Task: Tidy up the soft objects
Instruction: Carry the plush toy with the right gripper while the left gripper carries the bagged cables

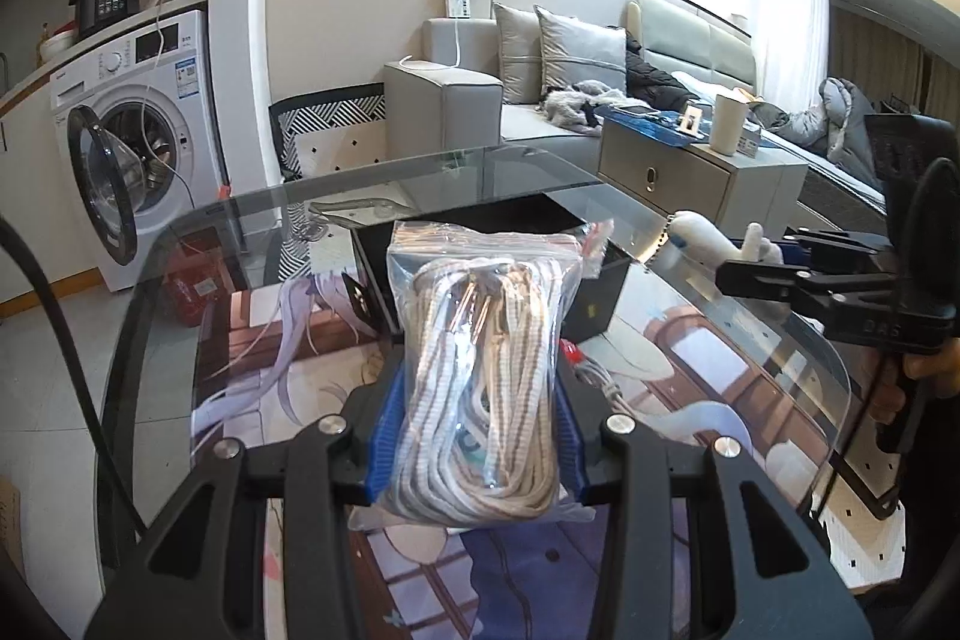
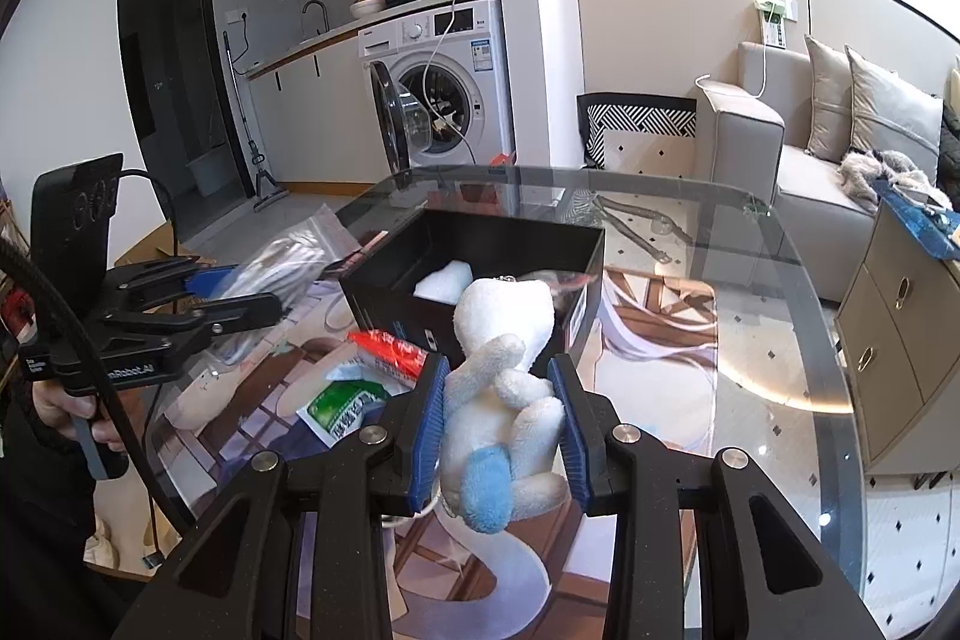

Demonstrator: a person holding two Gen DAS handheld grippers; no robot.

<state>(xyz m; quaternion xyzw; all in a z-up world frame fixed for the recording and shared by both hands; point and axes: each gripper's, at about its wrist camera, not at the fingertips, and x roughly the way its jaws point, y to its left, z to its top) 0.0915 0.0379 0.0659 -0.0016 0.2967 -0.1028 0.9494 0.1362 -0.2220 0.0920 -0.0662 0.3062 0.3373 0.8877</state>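
Above glass table, both hand-held grippers tilted downward.

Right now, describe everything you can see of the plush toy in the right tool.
The plush toy is small, white and fuzzy, with a rounded head, stubby limbs and one light blue tip at its lower end. A thin metal chain shows at its head. It looks soft and squashed slightly. The right tool grips it between blue pads, lifted above the glass table, just in front of the black box.
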